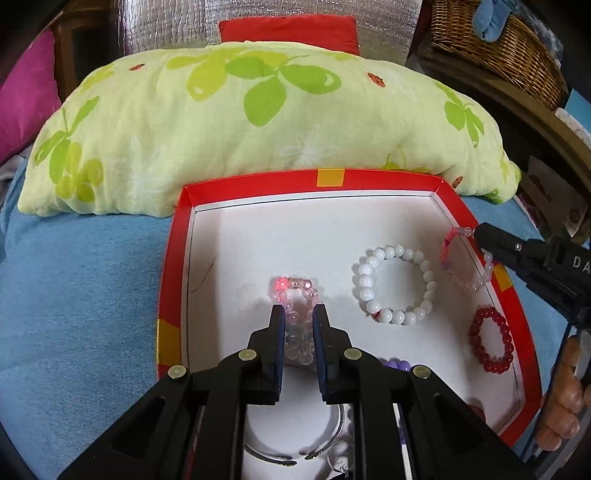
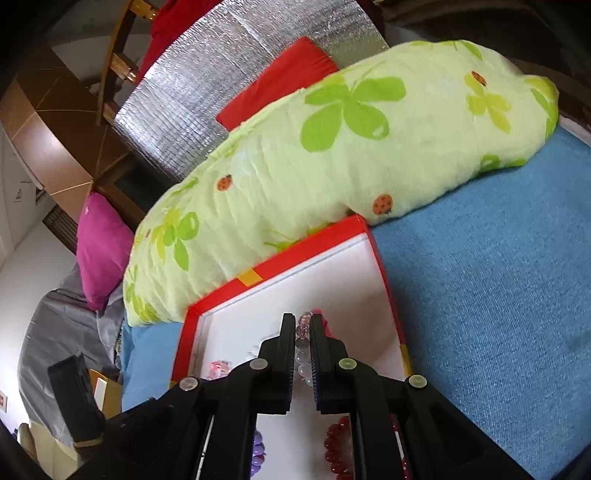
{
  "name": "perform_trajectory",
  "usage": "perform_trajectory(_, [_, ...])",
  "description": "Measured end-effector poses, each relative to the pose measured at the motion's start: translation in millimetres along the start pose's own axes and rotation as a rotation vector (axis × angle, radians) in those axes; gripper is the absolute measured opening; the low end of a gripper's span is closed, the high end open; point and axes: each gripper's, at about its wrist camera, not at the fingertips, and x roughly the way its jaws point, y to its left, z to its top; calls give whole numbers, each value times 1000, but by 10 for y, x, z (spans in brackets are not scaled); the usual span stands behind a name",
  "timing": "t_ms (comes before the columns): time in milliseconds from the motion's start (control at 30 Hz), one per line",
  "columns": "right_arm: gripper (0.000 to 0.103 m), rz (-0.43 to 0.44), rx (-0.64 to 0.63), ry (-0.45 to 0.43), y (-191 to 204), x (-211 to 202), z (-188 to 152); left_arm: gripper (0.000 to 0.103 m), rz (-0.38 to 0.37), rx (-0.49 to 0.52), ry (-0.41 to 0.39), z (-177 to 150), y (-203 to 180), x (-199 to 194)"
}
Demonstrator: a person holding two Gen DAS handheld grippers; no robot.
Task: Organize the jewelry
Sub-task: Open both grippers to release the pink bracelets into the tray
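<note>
A red-rimmed box (image 1: 258, 181) with a white floor lies on the blue sheet. In the left wrist view my left gripper (image 1: 300, 314) is shut on a clear pink bead bracelet (image 1: 295, 290), low over the box floor. On that floor lie a white bead bracelet (image 1: 395, 284), a dark red bead bracelet (image 1: 491, 339), purple beads (image 1: 397, 365) and a silver bangle (image 1: 295, 456). My right gripper (image 1: 480, 236) comes in from the right, shut on a pale pink bracelet (image 1: 461, 266) that hangs at the box's right rim. The right wrist view shows that gripper (image 2: 302, 319) with the bracelet's beads (image 2: 304, 332) pinched between its pads.
A green flowered pillow (image 1: 258, 122) lies against the box's far side, with a red cushion (image 1: 288, 33) behind it. Blue sheet (image 1: 74, 295) spreads to the left and right of the box. A wicker basket (image 1: 498, 44) stands at the top right. A person's fingers (image 1: 561, 406) hold the right gripper's handle.
</note>
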Motion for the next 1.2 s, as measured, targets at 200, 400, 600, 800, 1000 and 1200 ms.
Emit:
perform_trajectory(200, [12, -39, 14, 3, -57, 2, 19, 31, 31, 6, 26, -14, 4, 44])
perform_trajectory(400, [13, -68, 10, 1, -46, -103, 42, 59, 84, 25, -3, -80, -19, -155])
perform_trajectory(600, [40, -89, -16, 9, -6, -281, -19, 75, 213, 50, -74, -240, -95, -579])
perform_trajectory(800, [57, -119, -103, -1, 170, -442, -181, 76, 262, -21, -109, -384, -69, -1015])
perform_trajectory(1000, [57, -155, -183, -24, 366, -696, -411, 77, 291, -57, -153, -612, -110, -1411])
perform_trajectory(1200, [58, -224, -267, -56, 471, -1092, -737, 79, 305, -56, -183, -879, -216, -1778])
